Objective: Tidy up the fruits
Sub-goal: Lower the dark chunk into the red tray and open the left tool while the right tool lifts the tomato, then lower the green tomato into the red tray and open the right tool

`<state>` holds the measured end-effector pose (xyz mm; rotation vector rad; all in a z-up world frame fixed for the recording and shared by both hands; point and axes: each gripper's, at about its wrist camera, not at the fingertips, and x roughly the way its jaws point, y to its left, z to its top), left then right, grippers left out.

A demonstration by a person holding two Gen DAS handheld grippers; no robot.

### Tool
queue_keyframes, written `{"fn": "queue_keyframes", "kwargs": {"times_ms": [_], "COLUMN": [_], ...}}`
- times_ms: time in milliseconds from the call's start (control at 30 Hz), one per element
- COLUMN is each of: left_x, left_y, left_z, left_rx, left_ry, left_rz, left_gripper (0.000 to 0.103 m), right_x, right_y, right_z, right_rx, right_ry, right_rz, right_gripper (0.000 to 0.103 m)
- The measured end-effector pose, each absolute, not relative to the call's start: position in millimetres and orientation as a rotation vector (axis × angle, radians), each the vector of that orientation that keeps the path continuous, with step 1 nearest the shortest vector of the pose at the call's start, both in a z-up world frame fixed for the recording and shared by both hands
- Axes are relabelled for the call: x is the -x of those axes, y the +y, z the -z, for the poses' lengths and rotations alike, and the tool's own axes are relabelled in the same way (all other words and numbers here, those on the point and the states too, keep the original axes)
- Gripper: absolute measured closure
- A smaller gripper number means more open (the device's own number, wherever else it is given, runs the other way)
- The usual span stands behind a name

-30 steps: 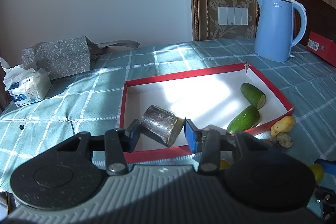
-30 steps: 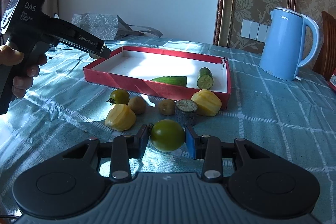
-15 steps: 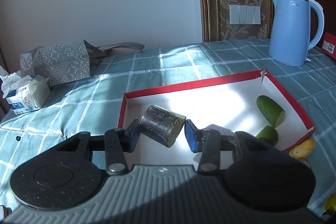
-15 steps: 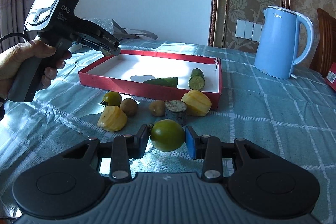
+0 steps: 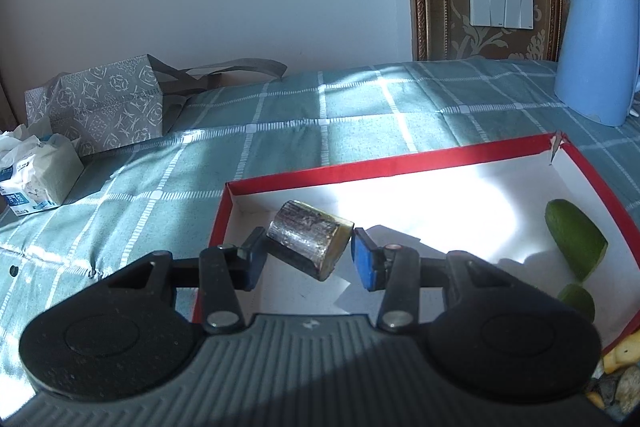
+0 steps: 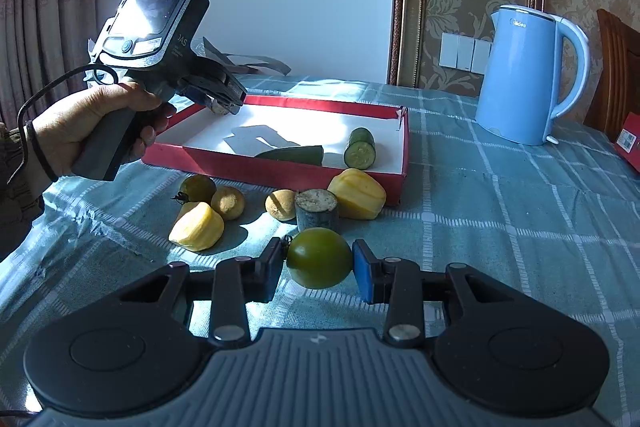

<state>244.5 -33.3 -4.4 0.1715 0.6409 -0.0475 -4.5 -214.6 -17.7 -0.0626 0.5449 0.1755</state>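
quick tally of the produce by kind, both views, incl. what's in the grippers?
Green tomatoes: 2, one in the right gripper, one on the cloth
Sugarcane chunks: 2, one in the left gripper, one on the cloth
Cucumber pieces: 2, in the red tray
Yellow peeled fruit: 2
Small brown round fruit: 2
Total: 10

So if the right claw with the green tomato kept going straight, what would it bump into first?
Probably the dark stubby cane piece standing just ahead of the right claw and its green tomato; the red box lies behind it. Depth is hard to judge.
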Motion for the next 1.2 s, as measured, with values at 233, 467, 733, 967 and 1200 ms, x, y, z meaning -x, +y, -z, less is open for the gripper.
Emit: {"fn": "queue_keyframes", "kwargs": {"times_ms": [233, 467, 733, 967, 1200], "left_x": [-259.3, -262.1, -243.4, -213.8, -191.8], "left_y": [-34.2, -37.2, -35.2, -17.5, 16.4], "left_z": [13.6, 16.7, -1.8, -8.7, -2.8], "left_rx": [-0.171, -0.202, -0.207, -0.159, -0.051], "left_ry": [0.665, 0.664, 0.583, 0.549, 0.573], "left_rz": [0.024, 0.002, -0.007, -0.021, -0.045], "left_gripper": [0.061, 0.048, 0.023, 0.016, 0.010], "right_x": [3.6, 5.1, 5.9, -1.5, -23.9], "right_y": [-214.6, -211.8, -207.8, -198.0, -188.4], "right_z": [15.9, 13.9, 8.7, -0.6, -15.7], "right_rx": [0.067, 0.075, 0.084, 0.094, 0.100], "right_ry": [0.545, 0.545, 0.535, 0.513, 0.478], "right_rz": [-0.170, -0.172, -0.172, -0.195, -0.218], "right_gripper": [0.066, 0.066, 0.066, 0.066, 0.066]}}
